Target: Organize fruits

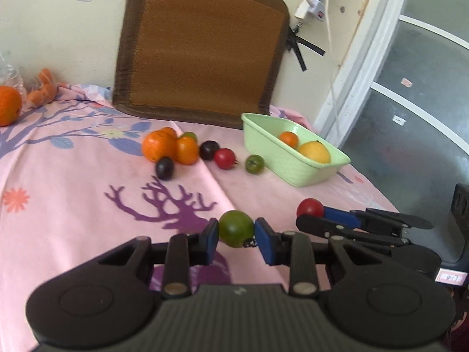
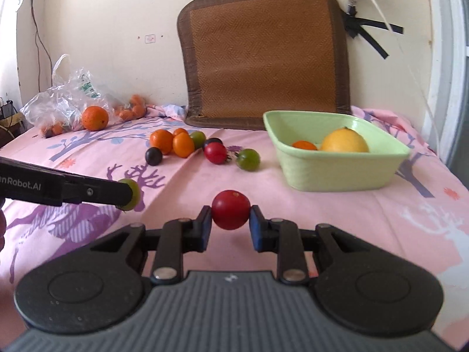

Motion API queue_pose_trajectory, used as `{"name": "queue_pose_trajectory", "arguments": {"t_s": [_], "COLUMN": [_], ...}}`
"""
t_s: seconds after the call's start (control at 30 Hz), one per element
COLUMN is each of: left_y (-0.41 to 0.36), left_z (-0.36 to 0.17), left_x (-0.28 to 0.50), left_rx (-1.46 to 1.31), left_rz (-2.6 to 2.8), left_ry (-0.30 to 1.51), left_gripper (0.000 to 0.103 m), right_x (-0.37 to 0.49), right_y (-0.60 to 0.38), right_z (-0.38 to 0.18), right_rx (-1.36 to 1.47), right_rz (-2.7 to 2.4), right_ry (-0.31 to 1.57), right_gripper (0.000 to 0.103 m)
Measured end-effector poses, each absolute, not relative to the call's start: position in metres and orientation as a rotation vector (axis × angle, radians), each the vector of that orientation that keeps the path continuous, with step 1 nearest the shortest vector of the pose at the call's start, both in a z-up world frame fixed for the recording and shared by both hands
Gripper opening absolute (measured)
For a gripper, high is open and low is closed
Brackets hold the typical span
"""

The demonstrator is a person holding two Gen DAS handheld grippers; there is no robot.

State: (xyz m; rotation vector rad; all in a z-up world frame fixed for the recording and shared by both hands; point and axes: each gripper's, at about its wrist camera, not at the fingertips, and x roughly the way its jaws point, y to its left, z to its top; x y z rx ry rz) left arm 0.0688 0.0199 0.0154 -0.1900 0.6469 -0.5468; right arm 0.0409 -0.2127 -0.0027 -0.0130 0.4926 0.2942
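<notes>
Fruits are mid-sort: left gripper is pinching a green one, right gripper a red one, both held above the cloth, short of the basket. They're round and slick, so I'd guess a slightly off-centre squeeze could pop one out and send it rolling off.

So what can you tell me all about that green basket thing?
The green basket is a pale green, plastic-looking rectangular tub with sloping walls and a rolled rim. It sits upright and open on the pink cloth, near the woven brown mat. Inside lie a big yellow fruit and a small orange one. No tongs touch it.
</notes>
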Motion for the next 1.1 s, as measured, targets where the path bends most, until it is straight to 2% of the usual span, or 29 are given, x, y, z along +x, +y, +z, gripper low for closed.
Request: {"name": "queue_pose_trajectory", "arguments": {"t_s": [0.33, 0.5, 1.1], "left_y": [-0.058, -0.063, -0.059], "left_z": [0.003, -0.001, 0.000], "left_x": [0.054, 0.045, 0.047], "left_rx": [-0.044, 0.002, -0.011], "left_rz": [-0.611, -0.588, -0.561], "left_ry": [0.641, 0.615, 0.609], "left_gripper": [0.028, 0.032, 0.046], "right_x": [0.025, 0.023, 0.021], "right_y": [-0.253, -0.249, -0.250], "right_z": [-0.014, -0.019, -0.019], "right_rx": [-0.006, -0.039, -0.027], "right_rz": [0.167, 0.181, 0.202], "right_ry": [0.506, 0.509, 0.512], "right_gripper": [0.030, 0.033, 0.034]}}
